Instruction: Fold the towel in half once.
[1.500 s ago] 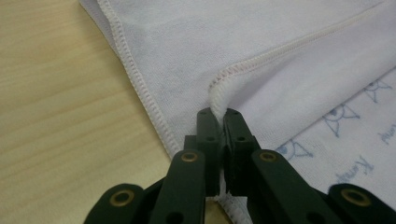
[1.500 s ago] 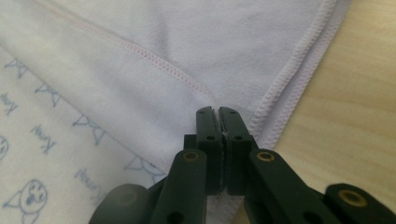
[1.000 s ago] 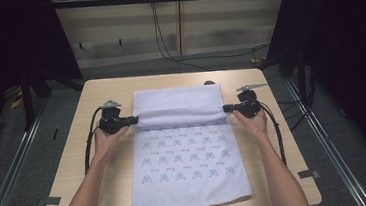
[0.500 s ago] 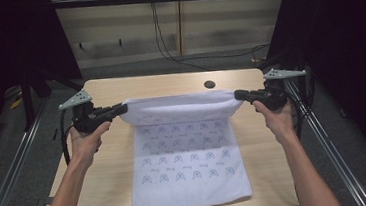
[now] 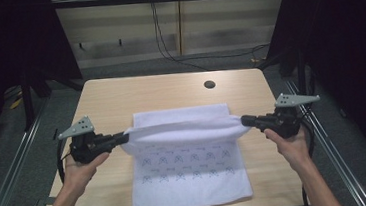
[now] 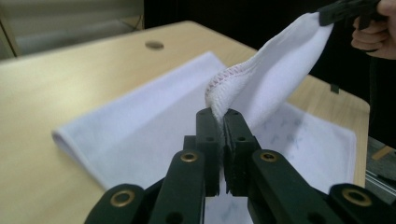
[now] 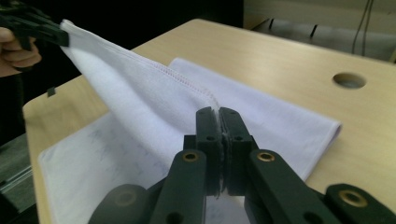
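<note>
My left gripper [image 5: 123, 137] is pinched tight on one corner of the white towel [image 5: 190, 182], the stitched hem bunching just above its jaws in the left gripper view; my right gripper [image 5: 245, 121] is clamped the same way on the opposite corner, its jaws pressed together with only a thin line of cloth between them; between the two, the lifted edge hangs as a taut band above the table [image 5: 120, 96], pulled nearly straight with a slight sag in the middle.

Outward from there, the rest of the towel lies flat on the wood; the far part is doubled over in a soft fold towards the round hole [image 5: 209, 84], and the near part, printed with small grey motifs, spreads towards my forearms.

I judge it light and limp; it drapes, it has no stiffness of its own, and it will follow wherever the corners go; the terry looks grippy rather than slick, so a pinch on the hemmed corners should hold, since the hem is thicker there; the risk is uneven pull, which would skew the fold; both hands should travel together and keep the edge stretched.
</note>
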The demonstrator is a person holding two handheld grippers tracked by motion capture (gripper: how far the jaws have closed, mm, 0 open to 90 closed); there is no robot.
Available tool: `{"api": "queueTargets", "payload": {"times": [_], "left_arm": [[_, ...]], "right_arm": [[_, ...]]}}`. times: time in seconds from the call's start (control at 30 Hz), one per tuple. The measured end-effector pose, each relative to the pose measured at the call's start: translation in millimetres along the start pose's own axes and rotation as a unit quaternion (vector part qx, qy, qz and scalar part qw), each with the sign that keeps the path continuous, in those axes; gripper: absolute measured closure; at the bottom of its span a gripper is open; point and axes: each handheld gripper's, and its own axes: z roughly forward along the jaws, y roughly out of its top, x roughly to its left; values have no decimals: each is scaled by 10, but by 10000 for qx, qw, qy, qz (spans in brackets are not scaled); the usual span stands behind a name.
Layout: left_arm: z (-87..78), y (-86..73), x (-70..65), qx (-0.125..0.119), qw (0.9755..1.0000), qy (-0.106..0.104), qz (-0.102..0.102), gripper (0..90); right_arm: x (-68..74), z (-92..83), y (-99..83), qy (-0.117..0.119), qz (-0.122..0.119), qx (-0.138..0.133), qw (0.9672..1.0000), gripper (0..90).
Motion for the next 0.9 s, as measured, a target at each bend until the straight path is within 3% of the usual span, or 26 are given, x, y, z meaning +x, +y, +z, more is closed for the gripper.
{"api": "queueTargets", "payload": {"times": [0.17, 0.27, 0.4, 0.6, 0.63, 0.67, 0.7, 0.77, 0.8, 0.9], "left_arm": [[151, -395, 38, 368, 9988, -115, -288, 861], [176, -490, -45, 672, 9974, -187, -159, 860], [107, -626, -153, 699, 9969, -332, -145, 857], [121, -899, -367, 1251, 9893, -740, 90, 797], [101, -922, -405, 1313, 9881, -772, 206, 792], [82, -948, -438, 1311, 9872, -833, 351, 795], [70, -965, -453, 1375, 9857, -898, 371, 799], [34, -1009, -476, 1433, 9834, -1047, 382, 774], [10, -1026, -494, 1479, 9808, -1204, 410, 774], [-48, -1046, -526, 1383, 9817, -1237, 436, 714]], "right_arm": [[41, 123, -365, 61, 47, 522, 9986, 879], [62, 140, -570, 163, 134, 708, 9973, 878], [142, 65, -767, 338, 175, 844, 9957, 867], [314, -21, -1098, 596, 119, 1184, 9911, 812], [340, -39, -1145, 662, 85, 1197, 9906, 799], [355, -52, -1183, 870, 117, 1242, 9884, 796], [378, -63, -1213, 1016, 89, 1310, 9861, 796], [428, -106, -1250, 950, 32, 1367, 9860, 801], [438, -134, -1274, 1055, 40, 1377, 9848, 805], [483, -210, -1341, 1055, 85, 1395, 9846, 741]]}}
